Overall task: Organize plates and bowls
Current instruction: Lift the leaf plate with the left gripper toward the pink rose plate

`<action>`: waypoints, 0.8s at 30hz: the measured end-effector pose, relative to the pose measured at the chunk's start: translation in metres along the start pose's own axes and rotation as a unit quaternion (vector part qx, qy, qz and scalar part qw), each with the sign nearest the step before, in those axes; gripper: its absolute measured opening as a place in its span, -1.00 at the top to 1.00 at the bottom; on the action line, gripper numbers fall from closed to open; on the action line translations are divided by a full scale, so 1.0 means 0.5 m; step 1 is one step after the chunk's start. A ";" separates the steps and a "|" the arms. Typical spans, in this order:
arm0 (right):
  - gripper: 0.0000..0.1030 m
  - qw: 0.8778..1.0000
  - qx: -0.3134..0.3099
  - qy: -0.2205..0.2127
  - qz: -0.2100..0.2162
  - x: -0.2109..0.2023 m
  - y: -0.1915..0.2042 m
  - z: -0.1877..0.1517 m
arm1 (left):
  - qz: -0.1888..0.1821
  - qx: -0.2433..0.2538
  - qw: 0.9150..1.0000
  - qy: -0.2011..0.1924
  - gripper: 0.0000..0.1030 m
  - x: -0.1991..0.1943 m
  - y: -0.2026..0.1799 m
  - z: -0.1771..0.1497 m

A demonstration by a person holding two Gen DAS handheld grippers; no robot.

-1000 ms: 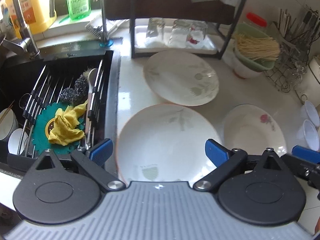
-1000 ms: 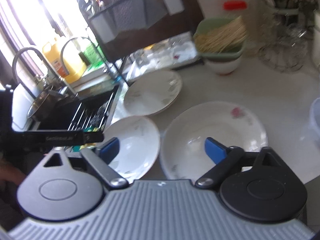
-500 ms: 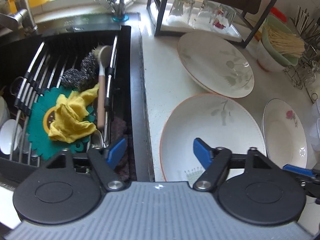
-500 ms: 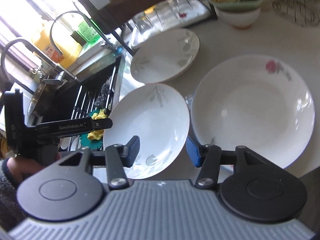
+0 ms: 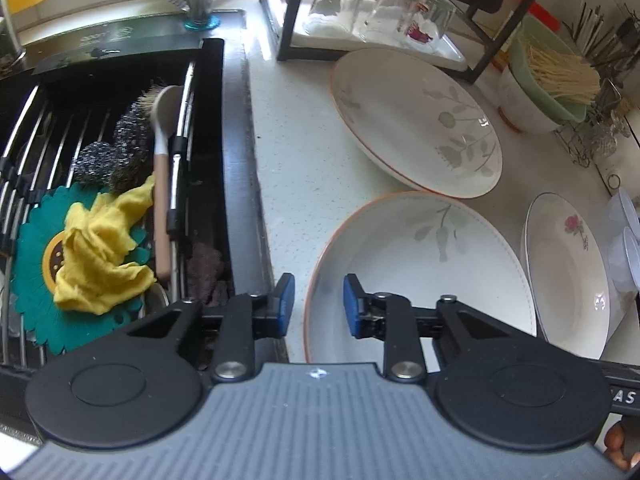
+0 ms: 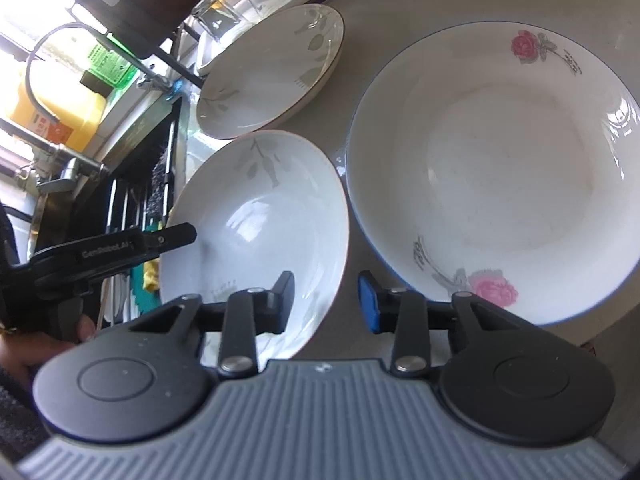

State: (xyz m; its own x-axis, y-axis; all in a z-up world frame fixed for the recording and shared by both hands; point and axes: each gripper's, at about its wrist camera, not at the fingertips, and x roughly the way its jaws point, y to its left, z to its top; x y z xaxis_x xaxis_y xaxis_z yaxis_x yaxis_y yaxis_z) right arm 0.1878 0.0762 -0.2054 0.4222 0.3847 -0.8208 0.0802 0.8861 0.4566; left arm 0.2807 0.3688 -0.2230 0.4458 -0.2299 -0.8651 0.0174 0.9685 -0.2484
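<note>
Now my left gripper (image 5: 316,300) straddles the near-left rim of the orange-rimmed white leaf-patterned plate (image 5: 424,268) on the speckled counter (image 5: 296,168), fingers parted, not clamped. My right gripper (image 6: 326,300) spans its opposite rim, equally unclenched.

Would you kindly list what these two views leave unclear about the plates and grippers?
- Leaf plate: near rim hidden by the left gripper body, left wrist view.
- Rose plate: far side foreshortened in the left wrist view.
- Right gripper: contact with the leaf plate's rim unclear.
</note>
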 end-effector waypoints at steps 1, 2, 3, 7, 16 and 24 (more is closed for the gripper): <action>0.35 1.000 0.000 0.001 -0.004 0.003 -0.001 0.001 | -0.003 0.004 1.000 0.002 0.53 0.004 -0.002 0.002; 0.41 1.000 0.000 0.001 -0.007 0.005 -0.003 0.002 | -0.003 0.009 1.000 0.003 0.54 0.007 -0.004 0.004; 0.44 1.000 0.001 0.003 -0.008 0.007 -0.006 0.002 | -0.002 0.014 1.000 0.003 0.54 0.011 -0.006 0.006; 0.59 1.000 0.000 0.007 -0.003 0.017 -0.005 0.005 | -0.010 0.018 1.000 0.005 0.54 0.017 -0.005 0.010; 0.67 1.000 -0.017 0.021 0.005 0.020 0.007 0.013 | -0.050 0.004 0.999 0.016 0.54 0.010 0.019 0.015; 0.67 0.998 -0.041 0.039 0.037 -0.014 0.009 0.029 | -0.087 -0.021 0.996 0.016 0.54 -0.032 0.038 0.003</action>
State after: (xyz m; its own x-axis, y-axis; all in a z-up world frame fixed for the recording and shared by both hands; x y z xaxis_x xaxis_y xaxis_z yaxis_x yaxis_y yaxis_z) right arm 0.1980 0.0738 -0.1926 0.3523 0.4667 -0.8112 -0.0238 0.8710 0.4907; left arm 0.2752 0.3909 -0.2132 0.4102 -0.3976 -0.8208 0.0538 0.9089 -0.4135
